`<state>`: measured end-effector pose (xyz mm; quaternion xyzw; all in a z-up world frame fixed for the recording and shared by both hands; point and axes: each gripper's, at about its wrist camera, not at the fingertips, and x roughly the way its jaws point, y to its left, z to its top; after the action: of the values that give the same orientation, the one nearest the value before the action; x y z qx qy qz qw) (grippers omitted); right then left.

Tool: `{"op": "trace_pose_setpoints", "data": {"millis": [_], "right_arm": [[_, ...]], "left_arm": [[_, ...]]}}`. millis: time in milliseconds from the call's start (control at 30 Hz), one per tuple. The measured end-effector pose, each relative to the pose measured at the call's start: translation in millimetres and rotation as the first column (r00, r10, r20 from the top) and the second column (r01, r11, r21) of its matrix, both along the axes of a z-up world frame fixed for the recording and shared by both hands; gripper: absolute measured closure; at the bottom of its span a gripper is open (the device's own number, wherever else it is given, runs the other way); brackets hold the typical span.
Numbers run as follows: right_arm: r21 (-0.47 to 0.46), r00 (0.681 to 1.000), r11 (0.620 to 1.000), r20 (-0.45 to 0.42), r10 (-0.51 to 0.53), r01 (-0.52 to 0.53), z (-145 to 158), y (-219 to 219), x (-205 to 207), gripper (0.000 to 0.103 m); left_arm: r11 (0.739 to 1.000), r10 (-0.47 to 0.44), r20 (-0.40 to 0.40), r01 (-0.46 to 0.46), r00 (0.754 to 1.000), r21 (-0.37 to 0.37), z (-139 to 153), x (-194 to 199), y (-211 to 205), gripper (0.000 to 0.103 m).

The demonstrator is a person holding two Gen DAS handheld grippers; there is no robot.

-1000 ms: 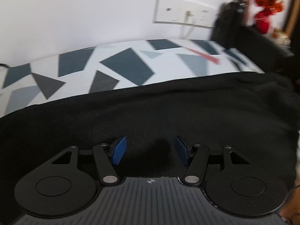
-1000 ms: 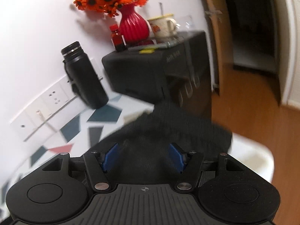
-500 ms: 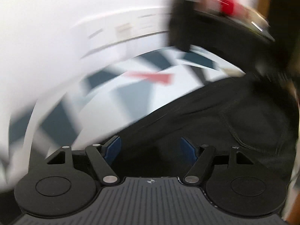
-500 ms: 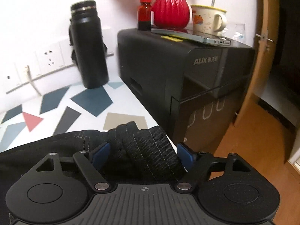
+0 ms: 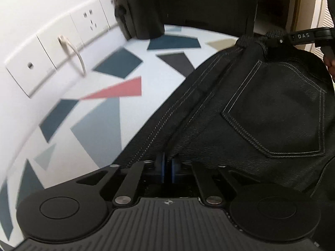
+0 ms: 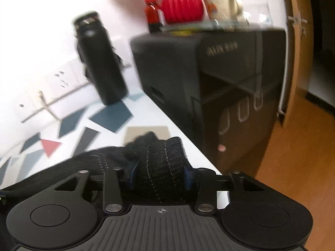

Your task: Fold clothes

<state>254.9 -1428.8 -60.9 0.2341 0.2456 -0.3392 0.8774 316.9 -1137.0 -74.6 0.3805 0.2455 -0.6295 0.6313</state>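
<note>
Pinching black denim, the left gripper [image 5: 167, 168] has its blue pads pressed nearly together on a seam of the jeans [image 5: 261, 108], which spread from the view's centre toward three o'clock over the patterned table [image 5: 100, 108], back pocket facing up. At one o'clock in that view the right gripper [image 6: 160, 176] reaches in; its own camera shows its pads set apart around a thick bunch of waistband, hard against the cloth on both sides, close to the table's edge. Beyond, at twelve o'clock, stand a black bottle [image 6: 102, 62] and a dark cabinet [image 6: 209, 73] carrying a red vase [image 6: 182, 4] and a mug [image 6: 222, 4]. Likely risks: the bulky waistband could slide out of the right grip, the thin seam hold could slip under the cloth's weight, and a wide swing could drag fabric off the edge or knock the bottle.
</note>
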Motion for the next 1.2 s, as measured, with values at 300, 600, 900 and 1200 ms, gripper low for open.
{"op": "trace_pose_setpoints", "data": {"millis": [300,600,900,1200], "right_arm": [[-0.133,0.995,0.991,0.101,0.004,0.010,41,17,4,0.071],[-0.106,0.994,0.994,-0.096,-0.043,0.033,-7,-28,75,0.068],[-0.107,0.982,0.978,-0.043,-0.182,0.177,5,-15,46,0.007],[0.048,0.977,0.986,0.136,-0.165,0.160,28,71,-56,0.006]], "left_arm": [[0.982,0.113,-0.060,-0.121,0.992,-0.147,36,16,18,0.099],[0.970,0.209,0.001,-0.207,0.978,-0.127,-13,30,-29,0.087],[0.872,0.451,0.055,-0.427,0.891,-0.238,20,68,-13,0.020],[0.894,0.401,-0.098,-0.412,0.911,-0.176,46,45,112,0.020]]}}
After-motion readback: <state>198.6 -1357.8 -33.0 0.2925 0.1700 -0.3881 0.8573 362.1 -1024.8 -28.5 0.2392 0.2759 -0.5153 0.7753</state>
